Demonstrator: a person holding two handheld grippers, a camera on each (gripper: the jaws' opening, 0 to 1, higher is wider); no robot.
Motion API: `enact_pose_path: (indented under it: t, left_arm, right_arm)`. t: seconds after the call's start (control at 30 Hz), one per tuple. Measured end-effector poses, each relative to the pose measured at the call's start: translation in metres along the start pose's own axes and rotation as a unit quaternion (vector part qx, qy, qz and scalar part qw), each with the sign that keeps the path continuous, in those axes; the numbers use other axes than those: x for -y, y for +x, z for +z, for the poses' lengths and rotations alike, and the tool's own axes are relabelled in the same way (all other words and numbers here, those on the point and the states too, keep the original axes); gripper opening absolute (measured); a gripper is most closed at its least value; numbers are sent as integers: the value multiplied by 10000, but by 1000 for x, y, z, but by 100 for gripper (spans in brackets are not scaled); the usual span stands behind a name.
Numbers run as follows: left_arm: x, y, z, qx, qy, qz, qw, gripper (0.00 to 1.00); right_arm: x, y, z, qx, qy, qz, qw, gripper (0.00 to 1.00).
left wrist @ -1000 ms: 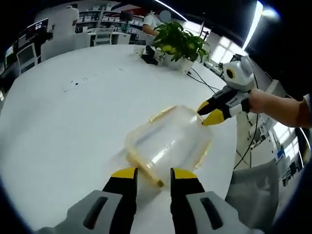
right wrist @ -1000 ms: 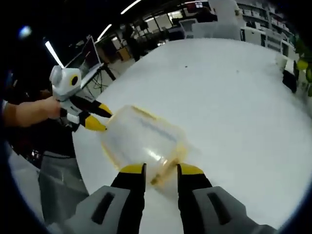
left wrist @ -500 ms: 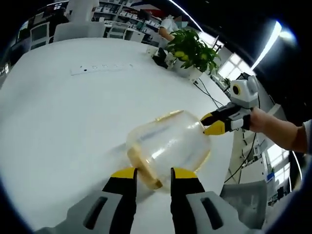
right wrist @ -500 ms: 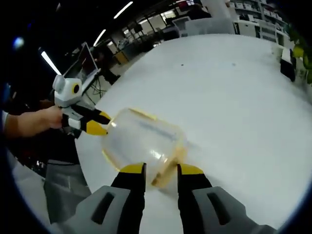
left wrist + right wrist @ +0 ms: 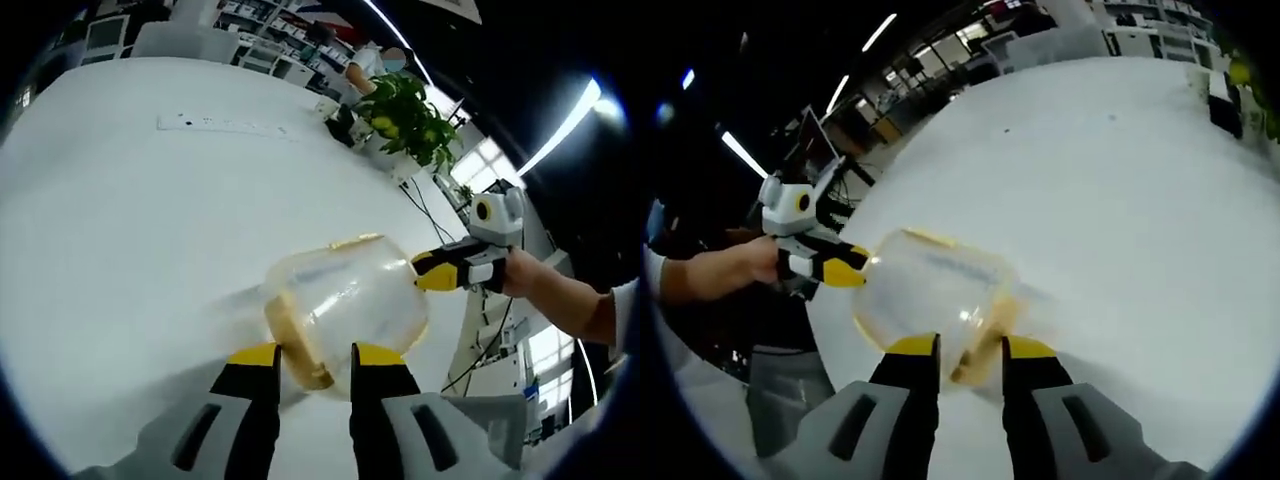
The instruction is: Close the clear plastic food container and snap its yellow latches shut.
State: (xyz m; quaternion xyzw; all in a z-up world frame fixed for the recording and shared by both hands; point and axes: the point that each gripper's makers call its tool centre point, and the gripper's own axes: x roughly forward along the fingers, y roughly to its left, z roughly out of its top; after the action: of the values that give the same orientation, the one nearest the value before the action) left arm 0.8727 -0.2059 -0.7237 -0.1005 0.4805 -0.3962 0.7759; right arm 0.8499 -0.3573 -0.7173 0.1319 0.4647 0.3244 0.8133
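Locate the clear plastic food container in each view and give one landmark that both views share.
Left gripper view: the clear plastic food container sits low centre, just above this view's own tool tips.
Right gripper view: the container sits left of centre, low, just above this view's own tool tips.
Shared landmark: the white table under it.

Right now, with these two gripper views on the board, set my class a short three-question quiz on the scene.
1. True or false: the clear plastic food container with yellow latches is gripped from two opposite ends.
2. What surface lies beneath it? A) white table B) wooden floor C) metal tray
3. Fill in: beyond the container in the left gripper view stands a leafy green ____.

Key: 1 true, left gripper and right gripper; 2 A, white table; 3 potted plant.
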Motion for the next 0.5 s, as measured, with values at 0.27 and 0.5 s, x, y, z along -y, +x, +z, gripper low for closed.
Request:
enact_pose_path:
  t: [0.27,0.5]
  left_arm:
    - [-1,6,1,29,-257,-153,9995,17]
    - [0,5,-2,-2,-97,-208,9997,17]
  right_arm:
    - [2,6,-7,10,370,233,9990,18]
    - [2,12,-8,28,331,254,9991,18]
